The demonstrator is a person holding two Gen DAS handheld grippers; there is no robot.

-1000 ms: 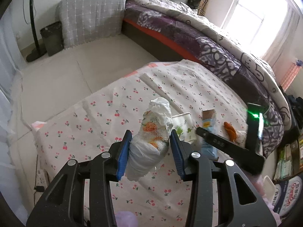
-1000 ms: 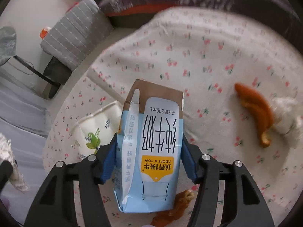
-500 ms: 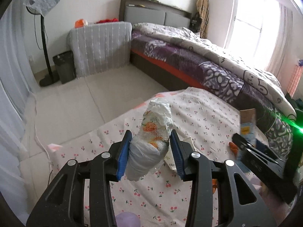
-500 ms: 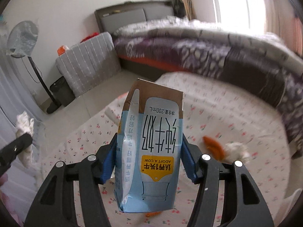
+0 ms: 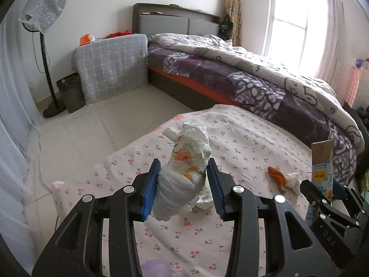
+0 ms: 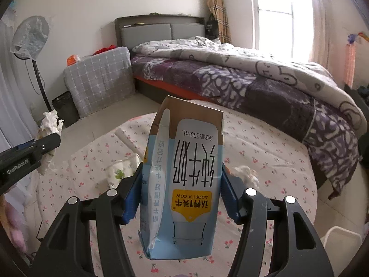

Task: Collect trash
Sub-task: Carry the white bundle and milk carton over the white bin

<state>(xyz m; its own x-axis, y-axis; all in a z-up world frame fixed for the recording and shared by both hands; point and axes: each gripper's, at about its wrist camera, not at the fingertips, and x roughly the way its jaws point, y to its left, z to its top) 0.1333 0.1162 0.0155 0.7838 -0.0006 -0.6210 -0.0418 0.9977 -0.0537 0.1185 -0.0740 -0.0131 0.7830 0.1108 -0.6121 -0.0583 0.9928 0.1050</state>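
Observation:
My left gripper (image 5: 184,184) is shut on a rolled-up white diaper (image 5: 184,170) with orange print, held above the cherry-print cloth (image 5: 242,143). My right gripper (image 6: 180,184) is shut on a light-blue milk carton (image 6: 184,177), held upside down above the same cloth (image 6: 265,143). The carton also shows at the right in the left wrist view (image 5: 321,161). The diaper shows at the left in the right wrist view (image 6: 49,127). On the cloth lie an orange peel (image 5: 276,176), a crumpled tissue (image 5: 293,180) and a leaf-print packet (image 6: 120,173).
A dark trash bin (image 5: 70,92) stands on the floor beside a standing fan (image 5: 43,23) and a grey covered box (image 5: 113,67). A bed with a purple quilt (image 5: 253,73) runs along the far side of the cloth. A white basket rim (image 6: 341,237) is at lower right.
Both grippers have risen and tilted up from the cloth with their loads. The views now take in the room, bin and bed instead of looking down at the cloth.

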